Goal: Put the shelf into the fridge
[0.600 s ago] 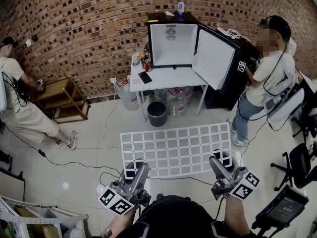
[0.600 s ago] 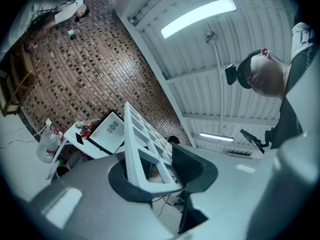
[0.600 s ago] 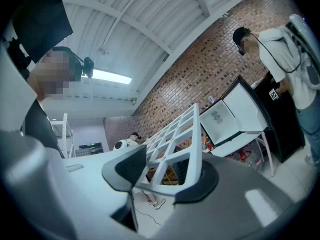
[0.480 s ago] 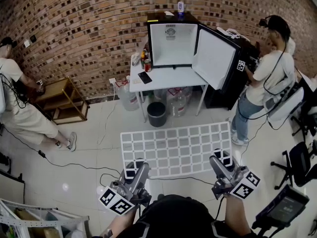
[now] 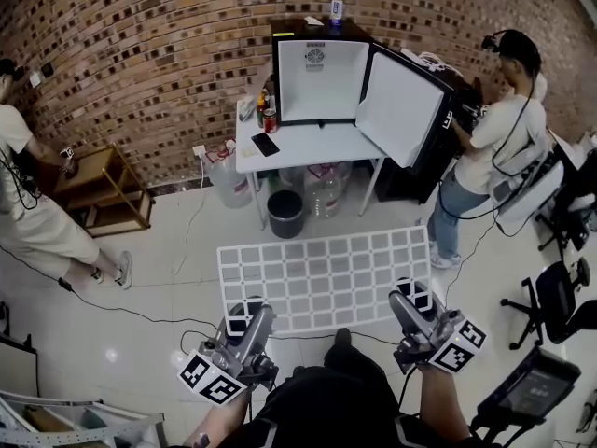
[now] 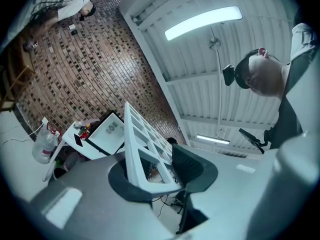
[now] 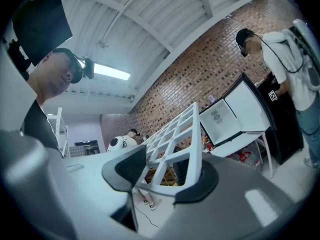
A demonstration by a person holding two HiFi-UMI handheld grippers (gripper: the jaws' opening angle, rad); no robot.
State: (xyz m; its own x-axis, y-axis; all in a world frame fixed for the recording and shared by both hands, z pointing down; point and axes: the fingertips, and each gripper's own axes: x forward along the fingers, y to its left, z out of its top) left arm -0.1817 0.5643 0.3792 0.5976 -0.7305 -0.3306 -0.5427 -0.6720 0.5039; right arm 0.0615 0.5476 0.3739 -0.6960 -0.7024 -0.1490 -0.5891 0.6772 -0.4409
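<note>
Head view: we took a step toward the fridge (image 5: 322, 80); left hand-held gripper (image 5: 245, 312) and right hand-held gripper (image 5: 412, 297) squeeze the shelf (image 5: 326, 276). More walking needed.

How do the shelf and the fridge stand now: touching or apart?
Apart. The head view shows it: the shelf hangs over the floor, the open fridge stands on a table, with a bin and floor between.
</note>
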